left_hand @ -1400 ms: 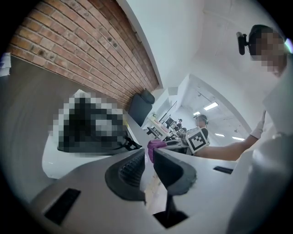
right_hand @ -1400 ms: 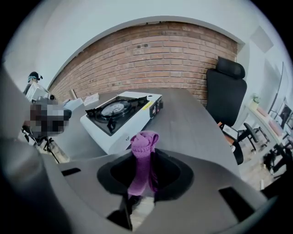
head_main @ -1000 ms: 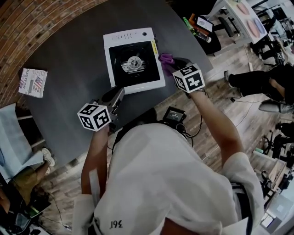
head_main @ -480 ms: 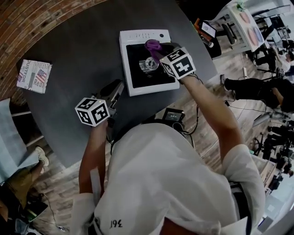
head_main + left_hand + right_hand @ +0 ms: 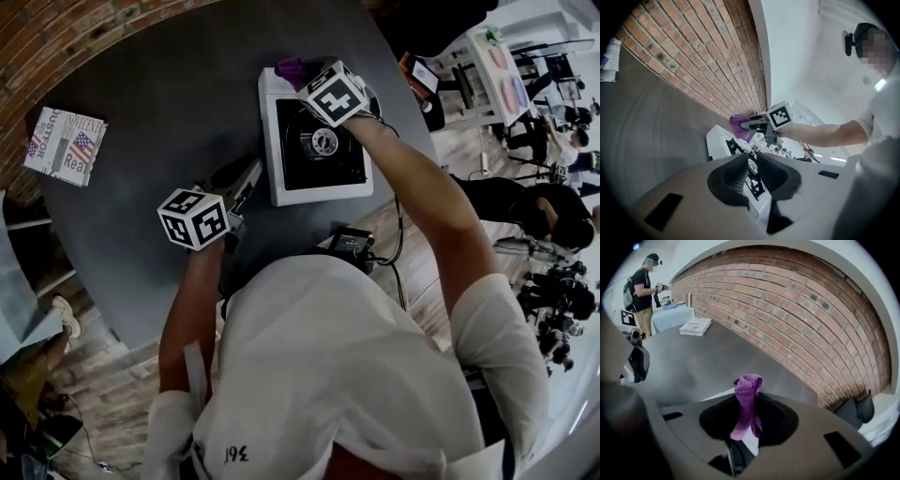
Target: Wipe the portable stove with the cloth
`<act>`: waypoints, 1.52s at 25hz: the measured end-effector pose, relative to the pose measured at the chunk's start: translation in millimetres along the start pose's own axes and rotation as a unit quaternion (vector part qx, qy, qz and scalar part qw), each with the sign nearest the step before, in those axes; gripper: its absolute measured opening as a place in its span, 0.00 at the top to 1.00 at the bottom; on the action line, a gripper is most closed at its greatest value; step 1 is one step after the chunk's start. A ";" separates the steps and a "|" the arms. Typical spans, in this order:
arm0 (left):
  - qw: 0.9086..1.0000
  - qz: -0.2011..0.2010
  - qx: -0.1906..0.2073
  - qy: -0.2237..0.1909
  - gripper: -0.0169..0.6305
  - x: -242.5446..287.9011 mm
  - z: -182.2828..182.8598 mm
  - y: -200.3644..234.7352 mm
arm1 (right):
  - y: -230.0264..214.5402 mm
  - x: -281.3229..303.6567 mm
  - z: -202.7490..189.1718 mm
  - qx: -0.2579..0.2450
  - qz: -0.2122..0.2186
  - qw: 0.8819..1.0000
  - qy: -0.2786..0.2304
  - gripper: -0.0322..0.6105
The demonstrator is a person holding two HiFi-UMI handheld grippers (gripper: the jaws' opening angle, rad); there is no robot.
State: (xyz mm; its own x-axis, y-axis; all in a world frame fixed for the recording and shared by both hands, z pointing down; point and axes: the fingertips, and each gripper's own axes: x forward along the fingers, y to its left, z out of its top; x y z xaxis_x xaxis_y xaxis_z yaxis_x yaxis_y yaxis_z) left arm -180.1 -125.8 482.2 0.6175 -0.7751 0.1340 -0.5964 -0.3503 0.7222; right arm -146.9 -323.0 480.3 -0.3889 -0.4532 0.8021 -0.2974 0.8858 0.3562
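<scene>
At 1 o'clock on the dark bench (image 5: 169, 103), a white stove (image 5: 319, 141) with a black top is lying flat, its round burner showing in the middle. The right tool (image 5: 302, 77) is reaching over the stove's 11 o'clock corner, its jaws pinching a purple cloth (image 5: 289, 68). From the right gripper view the cloth (image 5: 746, 399) is standing up between the jaws of that tool (image 5: 747, 423) in a bunched strip, with the stove's white edge just beneath. The left tool (image 5: 251, 173) is hanging at 8 o'clock from the stove, near its corner and pointing toward it. Its own view is showing this tool (image 5: 752, 171) with jaws only narrowly apart, nothing between them. A printed pack (image 5: 64, 145) is lying at 10 o'clock, well apart from the stove.
</scene>
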 end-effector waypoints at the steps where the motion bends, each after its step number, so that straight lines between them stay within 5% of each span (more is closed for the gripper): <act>1: 1.000 -0.001 -0.003 -0.003 0.88 0.2 2.0 1.5 | -3.2 7.5 7.7 -0.020 -0.004 1.000 0.007 0.79; 7: 1.000 0.008 -0.011 -0.018 0.88 -5.2 8.4 11.2 | -13.0 47.5 37.3 -0.116 -0.033 0.992 0.046 0.79; 13: 0.999 0.019 -0.020 -0.025 0.88 -12.0 10.0 21.7 | 26.8 74.4 27.1 -0.127 0.014 0.989 0.071 0.79; 26: 1.000 0.006 -0.026 -0.010 0.88 -2.5 -1.0 19.4 | 82.7 58.2 31.2 -0.169 0.080 0.982 0.024 0.79; 38: 1.000 0.000 -0.016 0.007 0.88 -0.3 -11.4 5.8 | 111.8 40.0 15.6 -0.182 0.095 0.979 -0.002 0.79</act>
State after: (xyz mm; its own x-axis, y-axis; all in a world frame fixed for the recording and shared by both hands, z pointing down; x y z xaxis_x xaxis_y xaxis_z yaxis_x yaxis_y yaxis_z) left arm -177.9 -121.6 494.1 0.6249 -0.7674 0.1438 -0.5799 -0.3329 0.7435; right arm -209.3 -243.7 544.8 -0.4108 -0.2761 0.8689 0.1103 0.9310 0.3480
